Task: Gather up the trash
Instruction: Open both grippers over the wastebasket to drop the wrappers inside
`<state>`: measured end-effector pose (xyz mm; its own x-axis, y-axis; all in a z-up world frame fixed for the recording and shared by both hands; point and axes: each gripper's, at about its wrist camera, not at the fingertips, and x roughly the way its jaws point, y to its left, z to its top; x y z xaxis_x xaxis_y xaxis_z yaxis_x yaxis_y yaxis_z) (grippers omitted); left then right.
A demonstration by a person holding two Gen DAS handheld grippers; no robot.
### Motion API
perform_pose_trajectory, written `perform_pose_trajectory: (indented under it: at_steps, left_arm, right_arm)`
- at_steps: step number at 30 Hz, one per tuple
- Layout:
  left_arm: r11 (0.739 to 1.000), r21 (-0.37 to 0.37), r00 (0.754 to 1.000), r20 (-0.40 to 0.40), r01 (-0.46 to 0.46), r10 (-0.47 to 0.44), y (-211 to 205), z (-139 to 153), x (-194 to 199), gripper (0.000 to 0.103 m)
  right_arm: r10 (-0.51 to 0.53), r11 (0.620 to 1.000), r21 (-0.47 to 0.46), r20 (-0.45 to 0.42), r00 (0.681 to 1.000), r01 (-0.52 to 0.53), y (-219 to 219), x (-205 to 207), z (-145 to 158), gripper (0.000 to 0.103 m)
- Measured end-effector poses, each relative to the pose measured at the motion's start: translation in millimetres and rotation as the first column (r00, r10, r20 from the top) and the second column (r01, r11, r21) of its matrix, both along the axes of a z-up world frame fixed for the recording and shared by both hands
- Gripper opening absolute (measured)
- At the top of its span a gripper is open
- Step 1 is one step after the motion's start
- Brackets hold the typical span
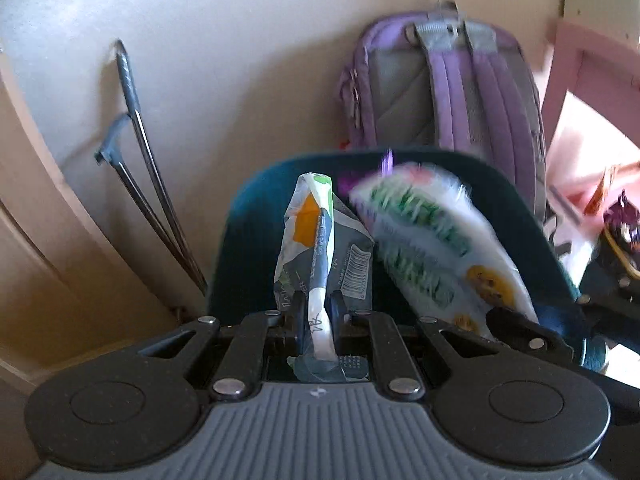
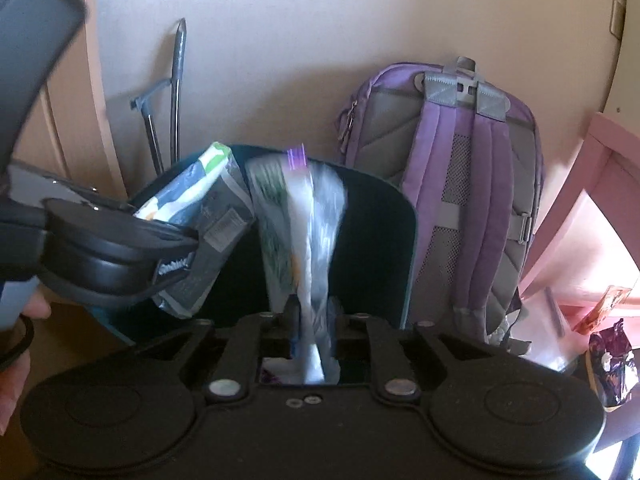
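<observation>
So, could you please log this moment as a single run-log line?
left gripper: shut on grey wrapper | right gripper: shut on white packet | both over dark bin | purple backpack behind

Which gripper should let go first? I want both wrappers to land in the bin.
Probably either, slightly the right. The right gripper holds its white wrapper over the middle of the dark bin. The left gripper holds the grey wrapper nearer the bin's left edge.

Both grippers hold wrappers over the dark bin [image 2: 404, 240]: right gripper [image 2: 314, 312] pinches a white wrapper [image 2: 304, 232]; left gripper [image 2: 188, 244] clamps a grey packet [image 2: 204, 216]; a purple backpack [image 2: 460, 184] stands just right of the bin.
</observation>
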<state>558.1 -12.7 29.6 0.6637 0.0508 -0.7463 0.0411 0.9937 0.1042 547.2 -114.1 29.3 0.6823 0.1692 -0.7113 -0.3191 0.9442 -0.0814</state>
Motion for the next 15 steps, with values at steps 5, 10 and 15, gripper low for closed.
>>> perform_pose_trajectory:
  at_steps: [5, 10, 15]
  left_arm:
    - [1.0, -0.014, 0.999, -0.04, -0.008, 0.007, 2, -7, 5, 0.017]
    - [0.999, -0.034, 0.999, -0.026, -0.02, 0.019, 2, -3, 0, 0.067]
    - [1.0, -0.015, 1.0, 0.008, -0.001, 0.001, -5, 9, -15, 0.071]
  right_arm:
    - [0.013, 1.0, 0.023, -0.01, 1.0, -0.013, -6, -1, -1, 0.024]
    - [0.019, 0.999, 0.045, 0.01, 1.0, -0.019, -14, -10, 7, 0.035]
    - [0.022, 0.999, 0.042, 0.029, 0.999, -0.023, -16, -23, 19, 0.038]
